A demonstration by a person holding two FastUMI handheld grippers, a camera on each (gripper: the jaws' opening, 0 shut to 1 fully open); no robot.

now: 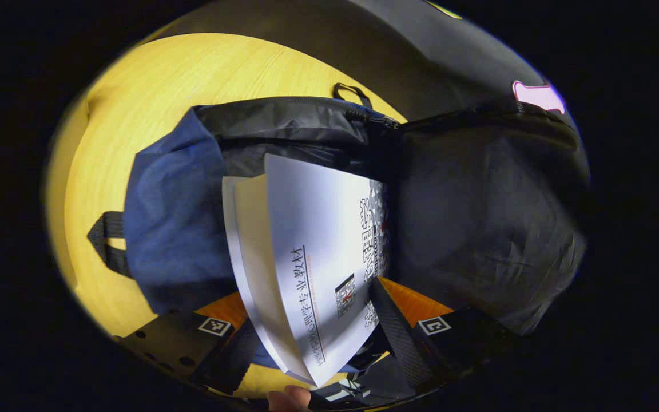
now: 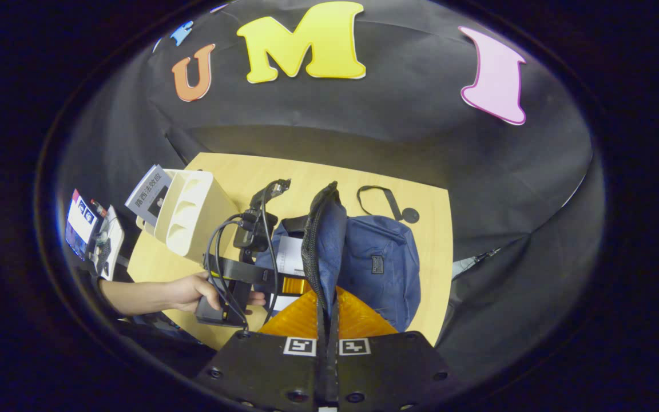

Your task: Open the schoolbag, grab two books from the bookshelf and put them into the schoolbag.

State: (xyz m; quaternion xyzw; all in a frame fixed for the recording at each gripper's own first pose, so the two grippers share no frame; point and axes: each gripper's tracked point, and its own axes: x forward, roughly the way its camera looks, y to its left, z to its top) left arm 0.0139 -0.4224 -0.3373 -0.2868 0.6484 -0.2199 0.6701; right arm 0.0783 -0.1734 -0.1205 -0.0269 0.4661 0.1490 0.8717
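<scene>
Left gripper view showed our left gripper [image 1: 329, 329] clamping a white book [image 1: 312, 252] halfway inside the schoolbag [image 1: 175, 217] on the desk [image 1: 152, 86], while our right gripper [image 2: 326, 320] pinched the bag's open rim.

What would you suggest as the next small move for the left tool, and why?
Probably push the book deeper before letting go. The left tool grips its near end, and only its far end has entered the schoolbag, while the right tool holds the bag's edge up, keeping the mouth open.
</scene>
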